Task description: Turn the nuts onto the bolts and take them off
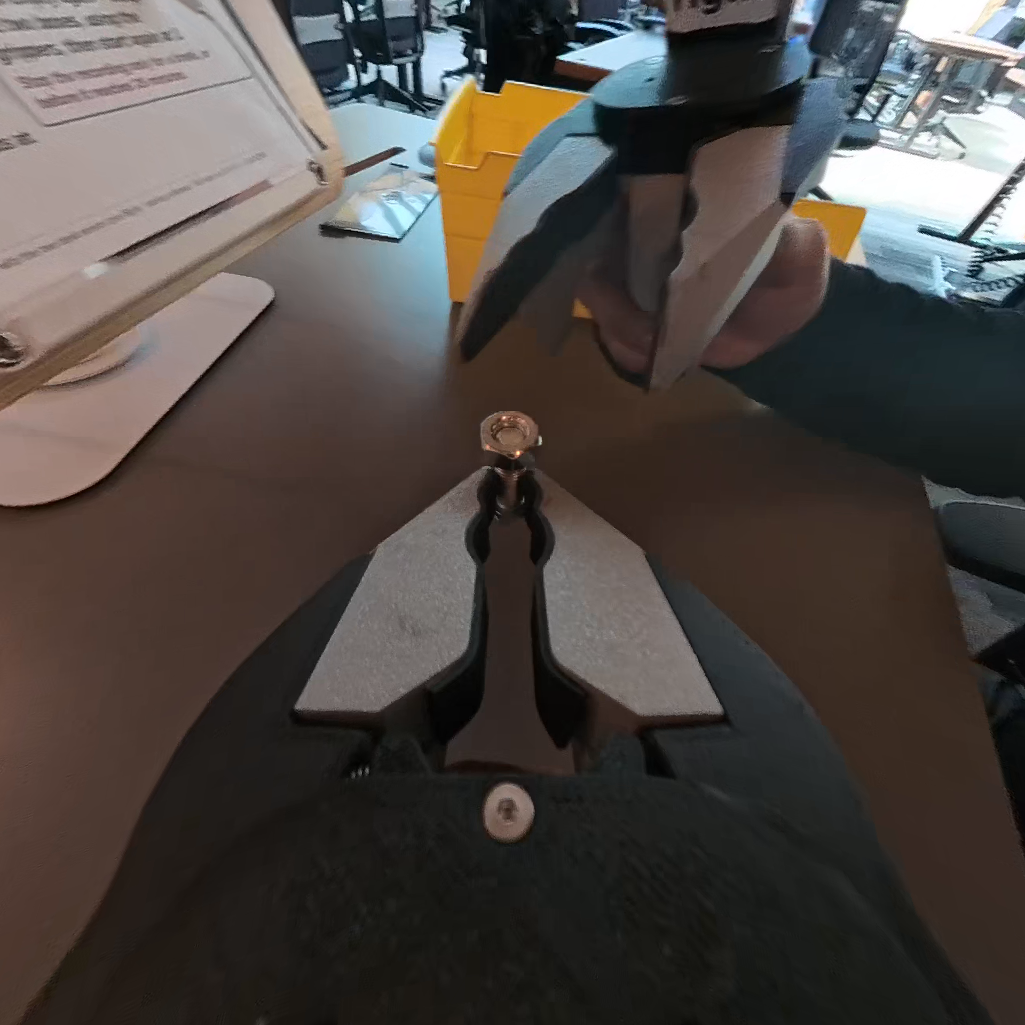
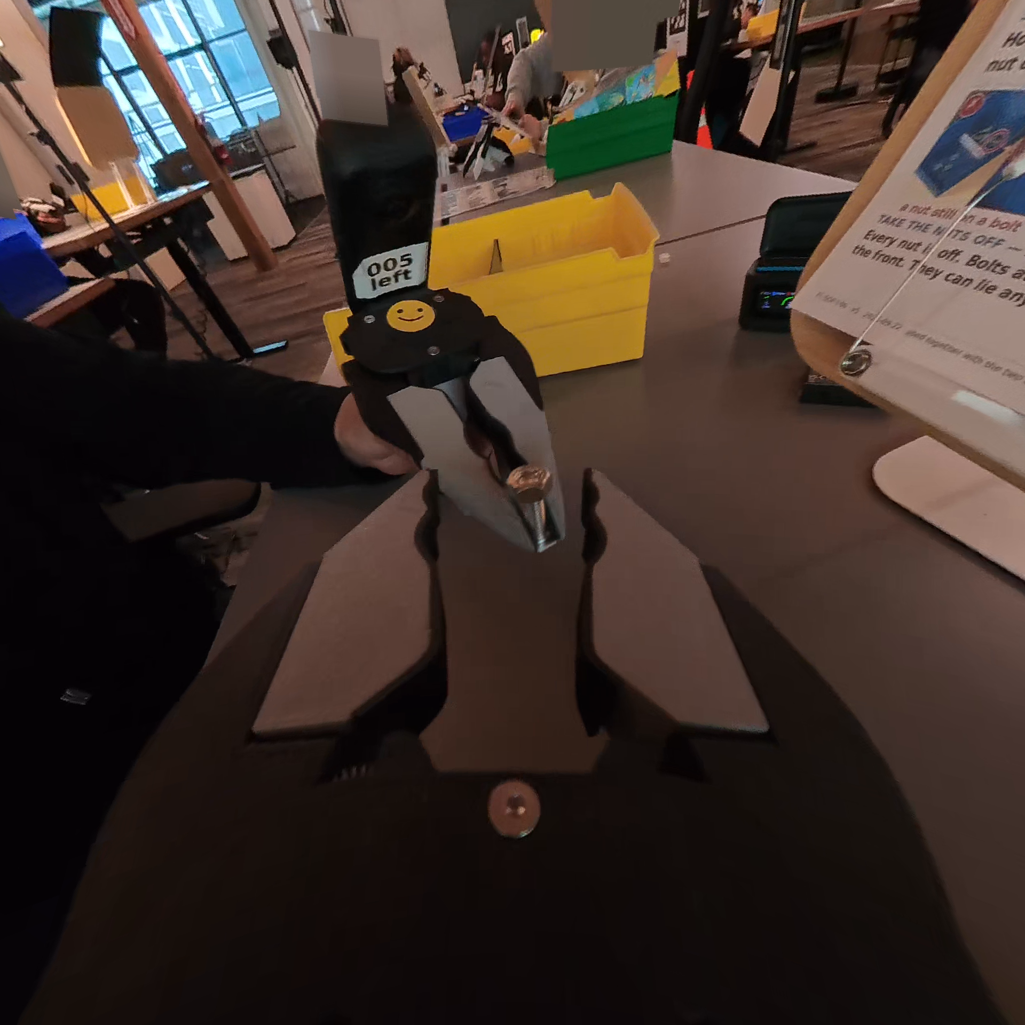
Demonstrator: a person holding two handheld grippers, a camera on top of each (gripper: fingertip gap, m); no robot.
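Observation:
My left gripper (image 1: 507,491) is shut on the shank of a silver bolt (image 1: 508,493), which stands up out of its fingertips over the dark table (image 1: 277,527). A hex nut (image 1: 503,436) sits at the bolt's upper end. My right gripper (image 1: 560,360) hangs open and empty just above and beyond the nut, apart from it. In the right wrist view my right gripper (image 2: 510,488) is open, its fingertips on either side of the left gripper (image 2: 541,546). The bolt (image 2: 539,518) and its hex top (image 2: 528,481) show between them, untouched by the right fingers.
A yellow bin (image 1: 482,183) (image 2: 554,294) stands behind the grippers. A wooden stand with an instruction sheet (image 1: 138,166) (image 2: 915,277) stands on a white base (image 1: 111,388). A black device (image 2: 776,288), a green bin (image 2: 610,138) and a foil packet (image 1: 382,205) lie farther back. My hands' fingertips stand some 5 cm from each other.

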